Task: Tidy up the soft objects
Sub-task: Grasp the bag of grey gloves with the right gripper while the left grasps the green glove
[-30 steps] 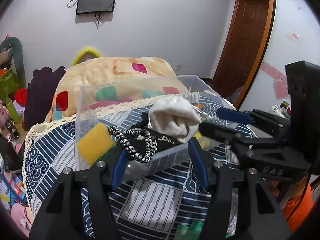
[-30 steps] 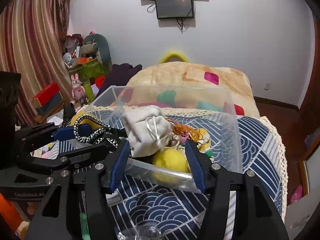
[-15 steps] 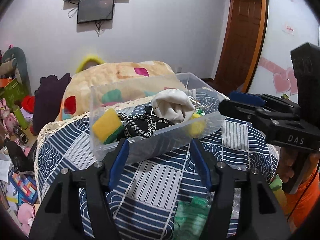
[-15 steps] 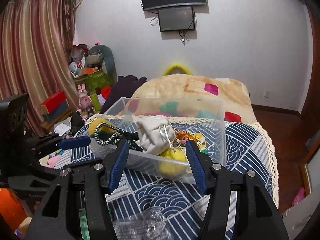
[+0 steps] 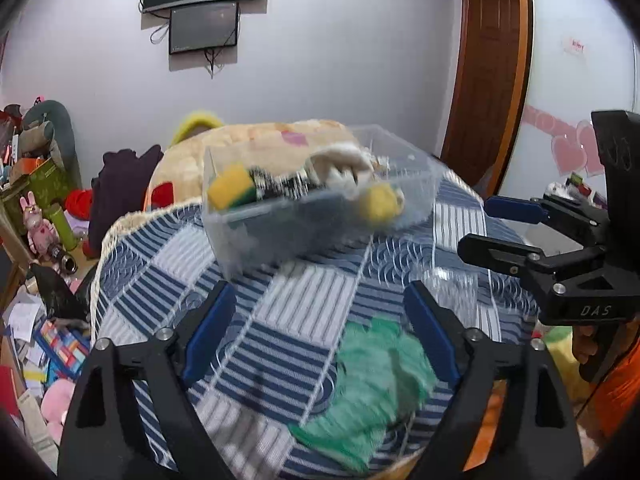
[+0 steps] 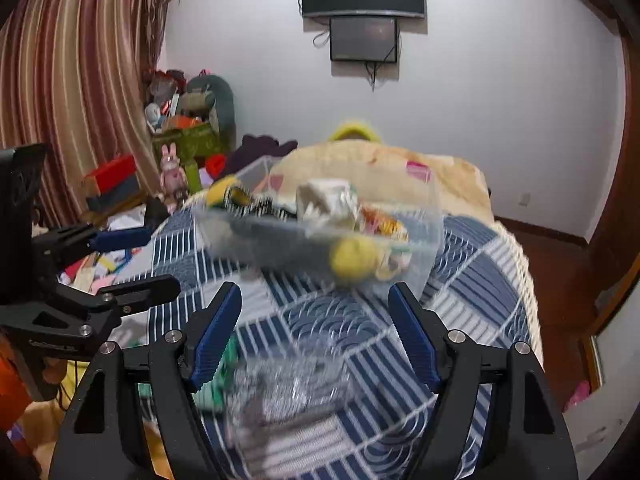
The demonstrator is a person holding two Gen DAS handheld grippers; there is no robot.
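One clear bin (image 5: 320,216) at twelve o'clock holds one sponge (image 5: 231,191), one white pouch (image 5: 340,164), one yellow ball (image 5: 378,204). Left gripper (image 5: 318,332) and right gripper (image 6: 314,332): two claws, both released, empty.

My left gripper (image 5: 318,336) hung wide apart and empty over the blue patterned cloth (image 5: 256,312), a blurred green fabric (image 5: 376,384) near its right finger. The clear bin (image 5: 320,204) of soft things sat farther off, my right gripper (image 5: 508,228) parted at the right edge.
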